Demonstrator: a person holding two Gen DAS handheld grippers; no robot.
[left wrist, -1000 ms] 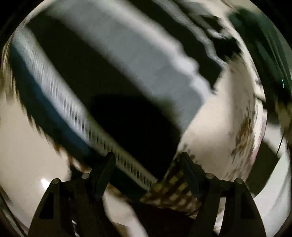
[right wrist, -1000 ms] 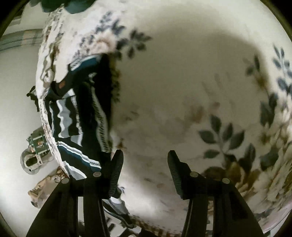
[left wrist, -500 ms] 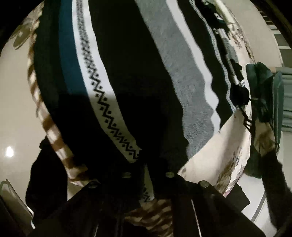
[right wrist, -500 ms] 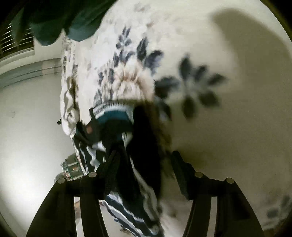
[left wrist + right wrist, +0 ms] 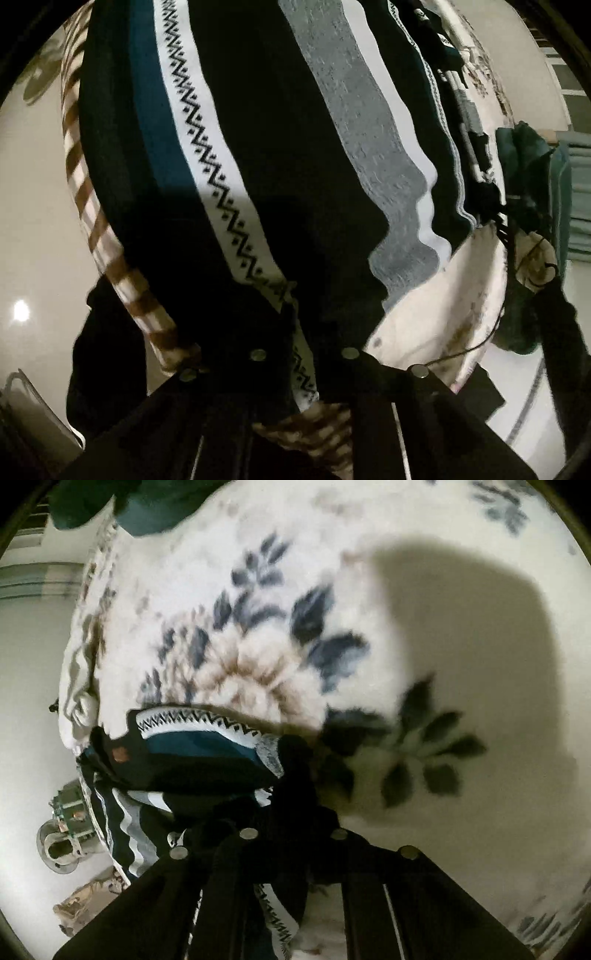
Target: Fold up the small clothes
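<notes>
Knitted and striped in black, teal and grey, the sweater (image 5: 258,155) lies on the floral bed (image 5: 461,664), its edges between the opening left gripper (image 5: 303,332) and closing right gripper (image 5: 291,812), presumably for folding.

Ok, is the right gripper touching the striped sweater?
Touching. The right wrist view shows the right gripper closing on a dark fold of the striped sweater, fabric bunched between its fingers.
</notes>
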